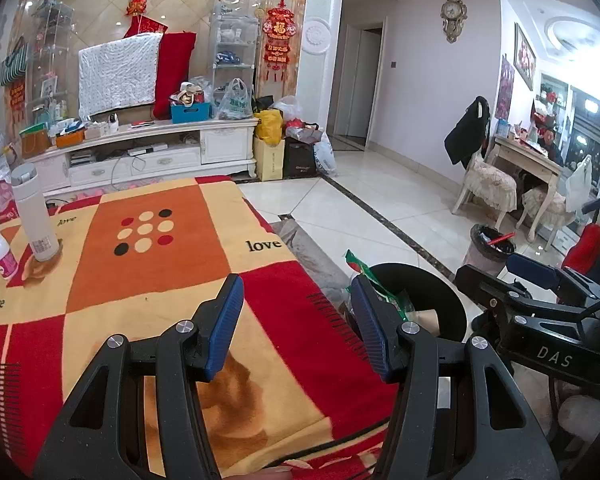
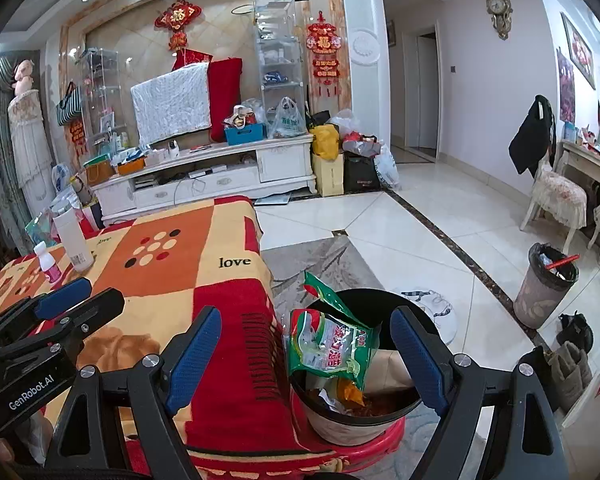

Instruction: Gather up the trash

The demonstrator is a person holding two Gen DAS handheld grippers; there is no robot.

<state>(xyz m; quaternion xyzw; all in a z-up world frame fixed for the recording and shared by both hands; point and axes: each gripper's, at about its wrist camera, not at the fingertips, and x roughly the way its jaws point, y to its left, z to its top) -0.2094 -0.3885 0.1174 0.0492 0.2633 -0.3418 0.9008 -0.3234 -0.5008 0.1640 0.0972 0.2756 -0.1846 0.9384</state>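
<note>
Right wrist view: the blanket-covered table (image 2: 204, 280) looks mostly cleared, and the black bin (image 2: 364, 412) beside it is stuffed with a green wrapper (image 2: 332, 344) (bottles are left standing). Both the left gripper (image 1: 296, 320) and right gripper (image 2: 306, 356) are held open, nothing grasped.

In the left wrist view the black bin (image 1: 452, 300) is largely covered by the right finger (image 1: 370, 322) of the left gripper, so only scraps of the green packet (image 1: 358, 264) and a bit of brown paper can be made out. In the right wrist view the bin's base is hidden behind a red stool (image 2: 380, 442), and the crumpled scraps under the packet cannot be identified. The small pink-labelled bottle (image 1: 0, 250) is clipped at the left edge, its print too small to be read.
</note>
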